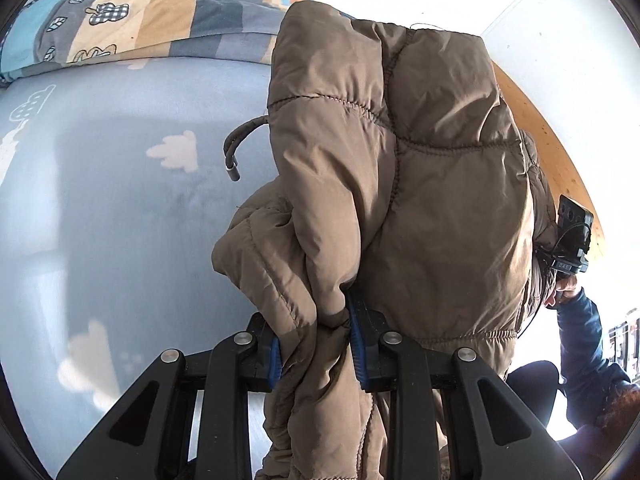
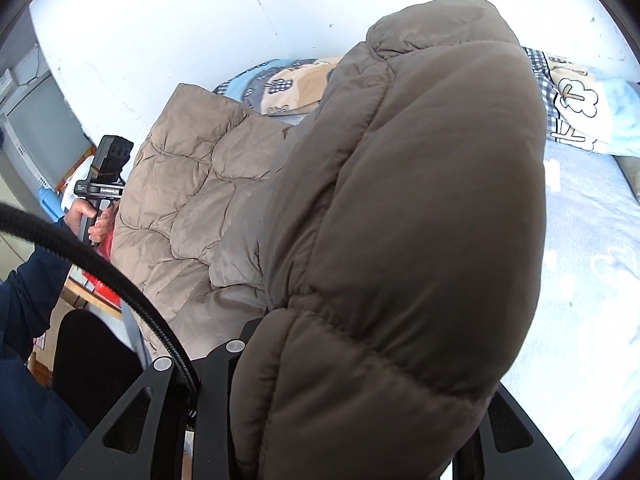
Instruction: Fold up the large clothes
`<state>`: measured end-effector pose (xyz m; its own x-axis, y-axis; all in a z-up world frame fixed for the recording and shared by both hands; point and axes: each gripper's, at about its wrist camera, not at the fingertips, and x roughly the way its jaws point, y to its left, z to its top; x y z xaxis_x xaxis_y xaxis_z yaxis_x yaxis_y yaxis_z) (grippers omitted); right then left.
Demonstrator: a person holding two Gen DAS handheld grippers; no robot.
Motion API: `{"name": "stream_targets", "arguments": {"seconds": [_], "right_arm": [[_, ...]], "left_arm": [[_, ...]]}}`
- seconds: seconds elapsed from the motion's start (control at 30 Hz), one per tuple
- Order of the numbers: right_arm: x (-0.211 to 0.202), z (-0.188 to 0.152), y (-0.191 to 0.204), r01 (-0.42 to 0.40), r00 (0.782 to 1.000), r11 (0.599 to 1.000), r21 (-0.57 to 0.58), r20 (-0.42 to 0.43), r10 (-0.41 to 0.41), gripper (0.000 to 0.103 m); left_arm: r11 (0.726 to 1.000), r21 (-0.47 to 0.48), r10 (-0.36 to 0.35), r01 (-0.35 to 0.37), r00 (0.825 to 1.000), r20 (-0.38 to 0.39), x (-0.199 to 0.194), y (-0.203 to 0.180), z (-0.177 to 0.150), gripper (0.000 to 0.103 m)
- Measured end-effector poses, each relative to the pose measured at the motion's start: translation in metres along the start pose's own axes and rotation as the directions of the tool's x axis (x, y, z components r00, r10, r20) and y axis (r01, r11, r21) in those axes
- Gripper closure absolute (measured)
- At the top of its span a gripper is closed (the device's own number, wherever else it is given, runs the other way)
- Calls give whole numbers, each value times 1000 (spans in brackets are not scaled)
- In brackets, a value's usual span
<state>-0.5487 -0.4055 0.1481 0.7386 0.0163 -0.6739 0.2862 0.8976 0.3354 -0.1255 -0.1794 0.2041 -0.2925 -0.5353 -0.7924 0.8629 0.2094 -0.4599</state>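
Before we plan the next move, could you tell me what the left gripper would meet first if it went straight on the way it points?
The brown puffer jacket clamped in the left gripper fills its line; beyond it, probably the blue bed sheet, though depth is unclear.

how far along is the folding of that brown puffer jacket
Done: nothing looks folded yet. In hand: the left tool is shut on a bunch of the brown puffer jacket, and the jacket drapes over the right tool, hiding how its jaws stand; it hangs above the blue bed sheet. Left: laying it flat, folding sleeves and body.
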Motion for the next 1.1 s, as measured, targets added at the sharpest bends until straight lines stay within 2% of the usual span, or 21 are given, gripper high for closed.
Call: {"name": "stream_targets", "arguments": {"seconds": [0.23,0.37,0.43,0.5,0.6,0.63,0.67,0.73,0.83,0.87,0.93,1.0,1.07,1.1], "right_arm": [[1,-16,11,-1,1000,1000,6,-11,1,67],[37,-10,-1,12,998,999,49,-58,-9,66],[64,-16,-15,38,994,995,88,-104,-28,66],[86,-24,-33,71,988,988,140,-143,-51,65],[98,-31,-62,62,987,964,260,-161,-20,51],[100,-32,-69,63,986,958,281,-166,-16,46],[101,-33,-71,74,985,953,293,-173,-23,37],[101,-35,-74,107,981,942,318,-188,-48,29],[91,-34,-75,144,978,936,322,-190,-85,27],[83,-34,-76,162,977,931,328,-187,-104,26],[63,-38,-77,223,970,914,340,-168,-174,26],[41,-49,-60,294,955,888,352,-143,-260,26],[17,-53,-41,337,939,867,366,-71,-335,26],[8,-51,-29,357,929,863,357,-37,-369,26]], "left_arm": [[998,-59,-18,19,1000,6,-6,10,-44,77],[989,-147,1,-3,1000,-19,20,35,-61,77],[982,-181,43,-51,998,-45,38,49,-68,77],[970,-241,35,-45,998,-46,50,66,-74,76],[945,-325,15,-21,1000,-23,55,86,-80,69],[941,-337,20,-27,1000,-24,53,89,-81,63],[935,-351,41,-47,999,-24,50,90,-84,53],[919,-388,76,-68,997,7,40,99,-85,51],[897,-434,123,-87,991,55,19,105,-91,51],[889,-445,152,-105,986,71,11,106,-92,51],[881,-437,254,-183,961,108,-14,90,-100,51],[885,-401,322,-238,934,154,-32,68,-105,51],[895,-331,381,-298,897,222,-47,30,-109,51],[899,-302,393,-316,887,242,-51,20,-111,51]]}}
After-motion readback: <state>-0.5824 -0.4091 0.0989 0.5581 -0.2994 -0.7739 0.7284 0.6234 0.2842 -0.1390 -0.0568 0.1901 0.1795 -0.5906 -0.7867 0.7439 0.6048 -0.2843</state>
